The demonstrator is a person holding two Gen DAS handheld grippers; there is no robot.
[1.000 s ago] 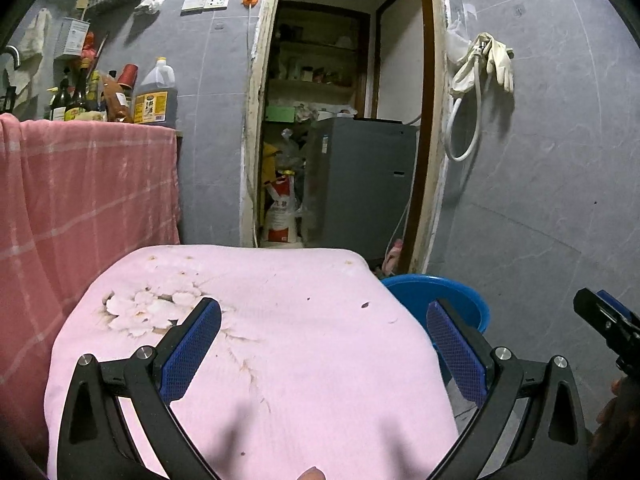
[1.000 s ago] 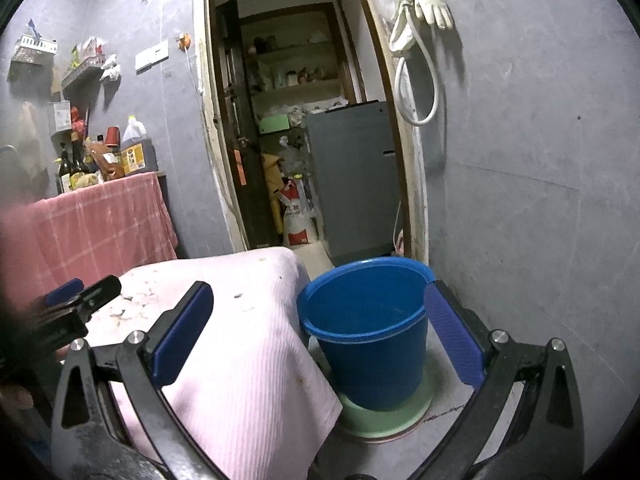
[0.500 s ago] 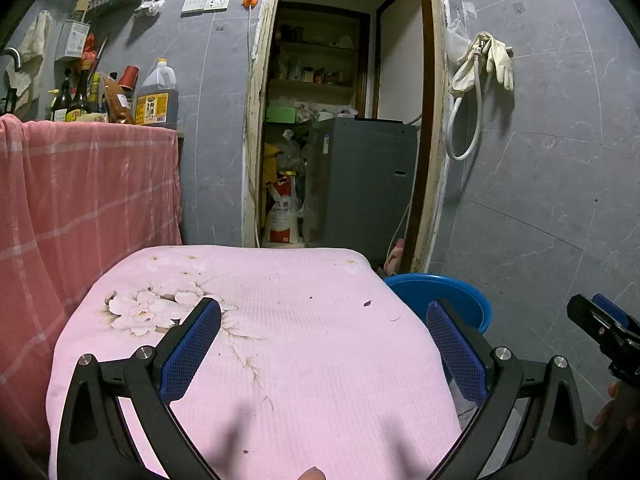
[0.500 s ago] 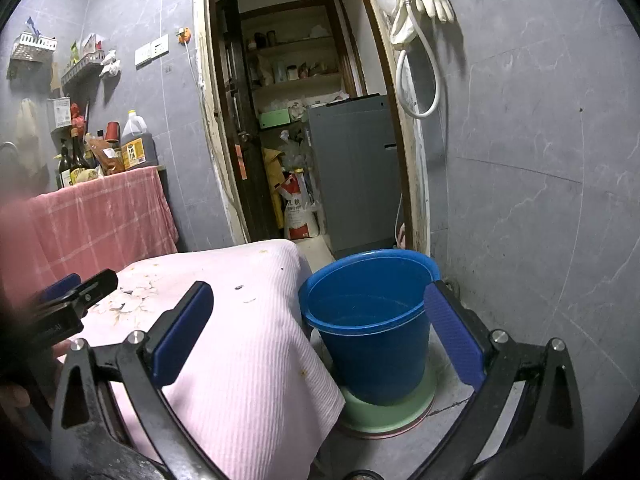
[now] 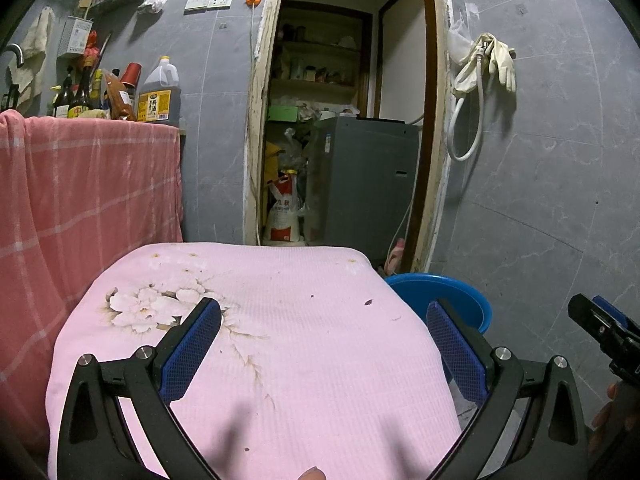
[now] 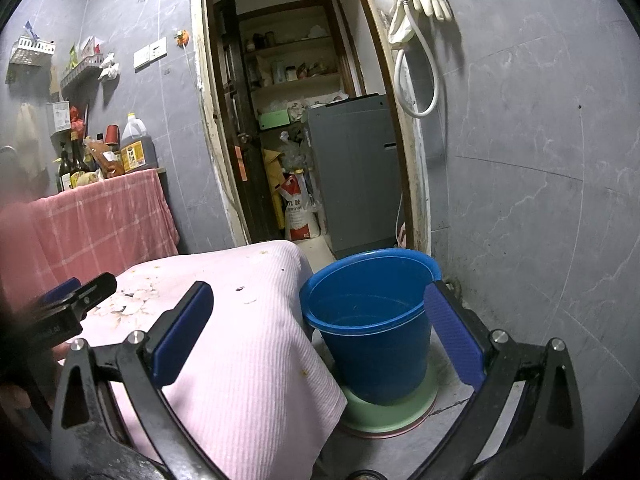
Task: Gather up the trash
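crumbs (image 5: 367, 302) of trash lie small and dark on the pink cloth (image 5: 304, 360), near its right edge. the blue bucket (image 6: 372, 320) stands just beside that edge, probably to receive them. left gripper (image 5: 324, 344) and right gripper (image 6: 320, 320) both hang wide apart, holding nothing.

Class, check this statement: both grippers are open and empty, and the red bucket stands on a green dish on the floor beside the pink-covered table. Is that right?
Not quite. The bucket is blue, not red, as the right wrist view shows. The rest holds: it stands on a green dish on the floor beside the pink-covered table, and the left gripper and right gripper are both open and empty.
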